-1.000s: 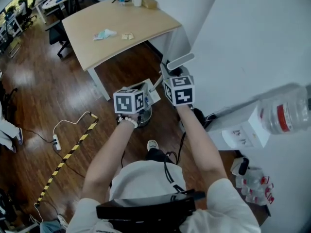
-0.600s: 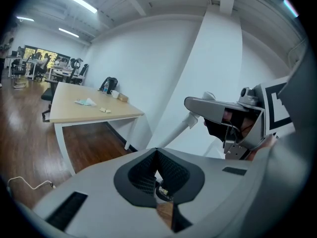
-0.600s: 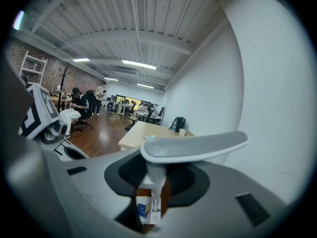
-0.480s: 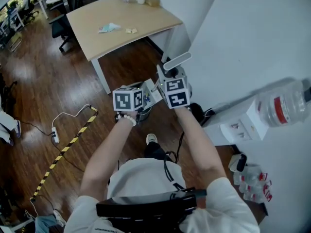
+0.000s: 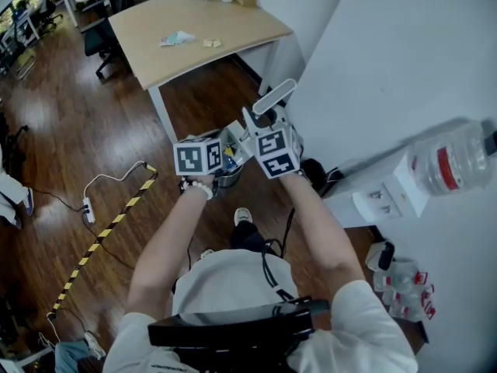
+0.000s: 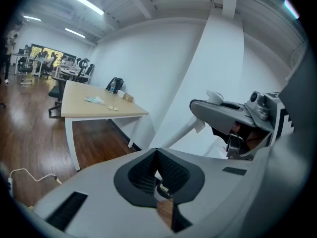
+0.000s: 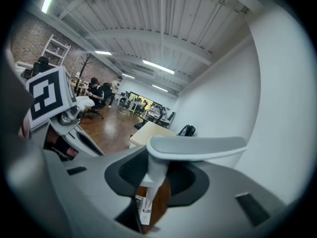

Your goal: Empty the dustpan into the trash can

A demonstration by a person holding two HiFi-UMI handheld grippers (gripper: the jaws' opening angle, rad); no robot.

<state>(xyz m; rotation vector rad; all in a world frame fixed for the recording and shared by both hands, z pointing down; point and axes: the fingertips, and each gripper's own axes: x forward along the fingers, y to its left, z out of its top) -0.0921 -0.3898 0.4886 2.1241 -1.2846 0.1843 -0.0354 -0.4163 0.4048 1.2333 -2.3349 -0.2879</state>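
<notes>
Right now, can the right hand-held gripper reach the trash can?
Probably yes: the right hand-held gripper, shut on the dustpan, hangs just above the trash can; only the dustpan itself lies between them.

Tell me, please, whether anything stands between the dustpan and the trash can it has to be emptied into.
Nothing visible does. The dustpan, gripped in the jaws of the right gripper, hangs right over the trash can. The grippers hide part of the can's mouth, though.

white t-shirt, bead bracelet, grey hand-held grippers.
</notes>
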